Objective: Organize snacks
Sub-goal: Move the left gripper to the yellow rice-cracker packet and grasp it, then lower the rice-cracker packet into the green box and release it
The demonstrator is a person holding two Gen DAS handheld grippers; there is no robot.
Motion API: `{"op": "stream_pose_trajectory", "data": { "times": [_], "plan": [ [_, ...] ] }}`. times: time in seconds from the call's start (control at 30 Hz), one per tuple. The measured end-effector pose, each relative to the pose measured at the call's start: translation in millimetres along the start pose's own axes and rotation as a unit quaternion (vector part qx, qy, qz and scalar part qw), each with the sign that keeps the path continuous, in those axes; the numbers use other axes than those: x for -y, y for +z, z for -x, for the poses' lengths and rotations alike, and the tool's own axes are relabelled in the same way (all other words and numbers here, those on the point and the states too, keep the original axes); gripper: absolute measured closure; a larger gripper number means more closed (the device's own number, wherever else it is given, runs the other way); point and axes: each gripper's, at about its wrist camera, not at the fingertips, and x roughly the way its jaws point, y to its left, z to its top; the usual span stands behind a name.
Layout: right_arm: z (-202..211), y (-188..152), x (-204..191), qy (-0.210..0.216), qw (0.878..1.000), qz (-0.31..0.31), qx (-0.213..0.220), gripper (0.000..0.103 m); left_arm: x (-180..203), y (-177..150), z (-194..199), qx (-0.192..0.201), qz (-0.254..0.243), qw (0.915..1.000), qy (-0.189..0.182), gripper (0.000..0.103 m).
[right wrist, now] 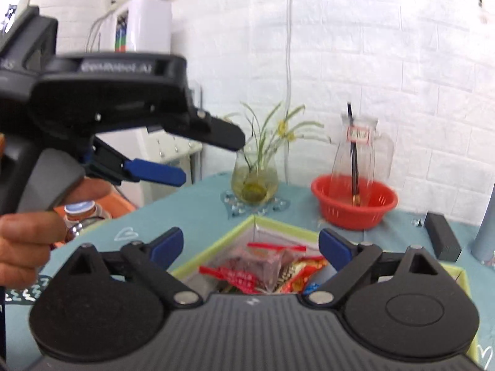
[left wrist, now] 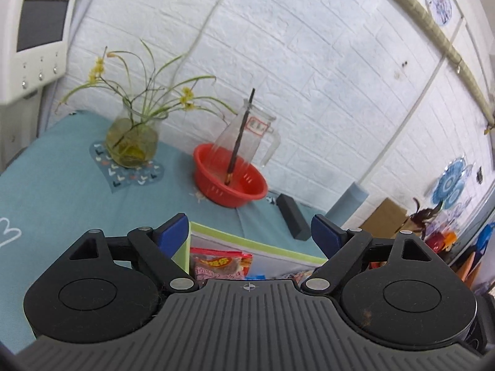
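Your left gripper and right gripper both stand wide with nothing between the fingers (snack packets lie in the green-rimmed box below).

Right tool gapes empty above the snack packets in the green-rimmed box.

Little can be read. The monitor by the table's far left corner bears a small blue logo and brand line along its top edge, too small to make out. The left gripper carries pale raised lettering on its black body, blurred, ending in what looks like "AI". The jug in the red basket has a red-framed label, and the snack packet in the box shows yellow and white Chinese characters, both unreadable.
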Motion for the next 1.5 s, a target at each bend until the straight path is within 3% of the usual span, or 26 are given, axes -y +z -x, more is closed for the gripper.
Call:
{"op": "stream_pose_trajectory", "data": {
  "times": [0.13,0.33,0.4,0.5,0.57,0.7,0.9,1.1,1.27,1.5],
  "plan": [
    [16,-6,-1,-0.018,1.000,0.004,0.003,0.010,-3,-7,18,-0.027,0.011,0.9992,-0.027,0.019],
    [53,-31,-27,-0.003,0.999,0.000,-0.046,0.010,0,-27,44,-0.051,0.000,0.9987,-0.008,0.018],
    [61,-51,-38,0.023,0.997,-0.007,-0.070,0.010,-2,-57,51,-0.087,-0.030,0.9957,-0.010,0.018],
    [48,-86,-51,0.049,0.991,-0.029,-0.120,0.010,-10,-99,46,-0.155,-0.032,0.9874,0.005,0.020],
    [36,-101,-56,0.053,0.987,-0.043,-0.147,0.010,-15,-114,32,-0.195,-0.016,0.9806,0.014,0.029],
    [20,-106,-63,0.051,0.985,-0.033,-0.163,0.010,-15,-127,4,-0.227,-0.021,0.9734,0.025,0.029],
    [12,-116,-65,0.044,0.984,-0.034,-0.168,0.009,-15,-141,-16,-0.228,-0.027,0.9705,0.074,0.040],
    [16,-120,-73,0.039,0.985,-0.005,-0.167,0.009,-1,-151,-16,-0.214,-0.079,0.9679,0.105,0.050],
    [22,-120,-79,0.070,0.983,0.004,-0.172,0.009,3,-159,-7,-0.235,-0.087,0.9647,0.082,0.084],
    [56,-128,-94,0.083,0.979,0.016,-0.184,0.008,7,-183,29,-0.232,-0.062,0.9681,0.072,0.083]
  ]
}}
